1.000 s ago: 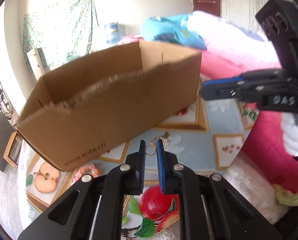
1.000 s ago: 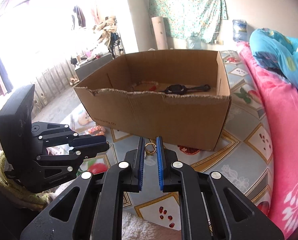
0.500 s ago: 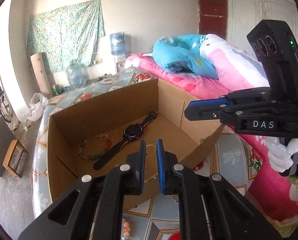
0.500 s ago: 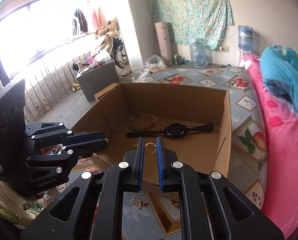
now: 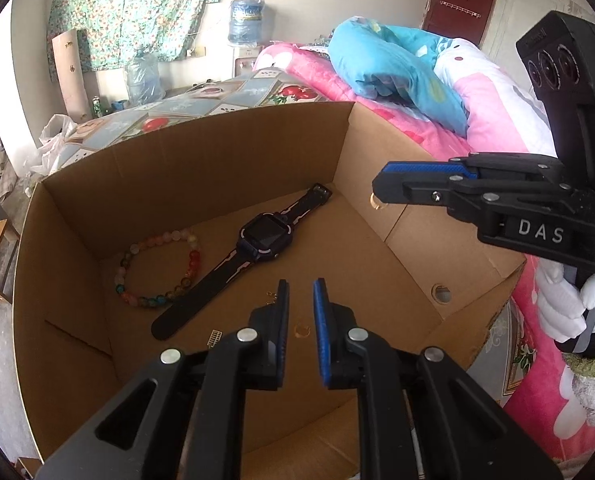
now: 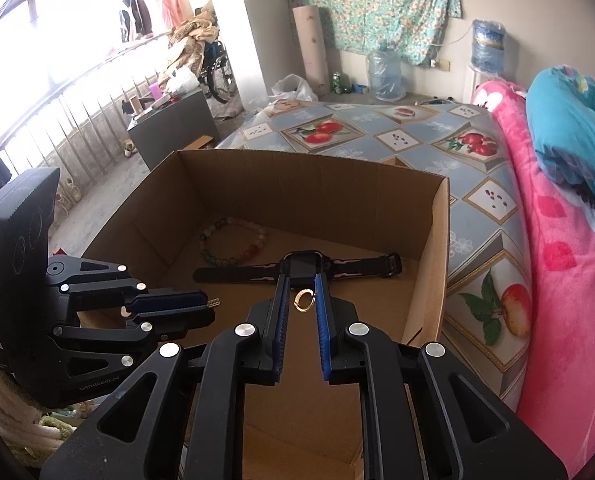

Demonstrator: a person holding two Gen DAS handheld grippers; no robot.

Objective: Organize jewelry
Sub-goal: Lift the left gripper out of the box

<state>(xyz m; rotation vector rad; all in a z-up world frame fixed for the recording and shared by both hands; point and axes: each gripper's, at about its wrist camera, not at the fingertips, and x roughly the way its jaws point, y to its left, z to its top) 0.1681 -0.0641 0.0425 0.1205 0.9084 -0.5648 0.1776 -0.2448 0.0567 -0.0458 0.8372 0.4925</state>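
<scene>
As left claw (image 5: 300, 283) and right claw (image 6: 300, 278) open, each frames a thin gold ring (image 6: 304, 300).

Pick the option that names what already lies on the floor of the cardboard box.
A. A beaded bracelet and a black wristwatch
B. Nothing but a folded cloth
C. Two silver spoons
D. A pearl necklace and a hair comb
A: the left wrist view shows a beaded bracelet lying in a ring beside a black wristwatch laid out flat on the floor of the cardboard box.
</scene>
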